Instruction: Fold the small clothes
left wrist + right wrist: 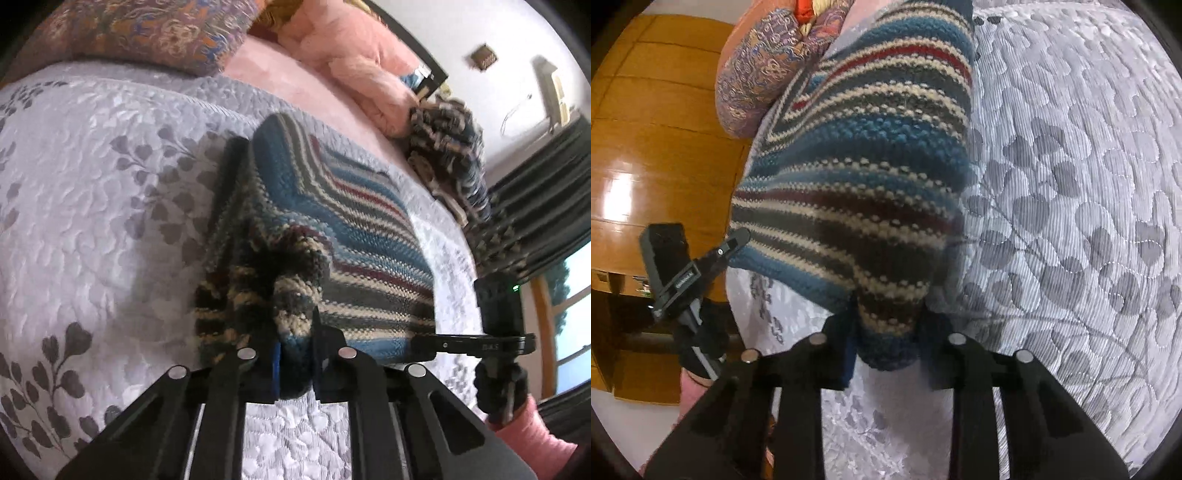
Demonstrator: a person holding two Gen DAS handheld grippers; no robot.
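Observation:
A small knitted striped garment (332, 229) in blue, cream, grey and dark red lies partly lifted over a pale lilac quilted bedspread (92, 192). My left gripper (295, 354) is shut on a bunched edge of it, and the knit bulges between the fingers. In the right wrist view the same striped garment (871, 155) fills the middle, and my right gripper (890, 339) is shut on its near corner. The other gripper (495, 332) shows at the right edge of the left wrist view, held by a gloved hand (498, 387). The left gripper's body (683, 266) shows at lower left.
A patterned purple pillow (147, 33) and a pink fluffy blanket (354, 62) lie at the bed's head. Another heap of striped knitwear (447, 147) sits near the far edge. Dark curtains (546, 206) and a window are to the right. Wooden flooring (657, 140) runs beside the bed.

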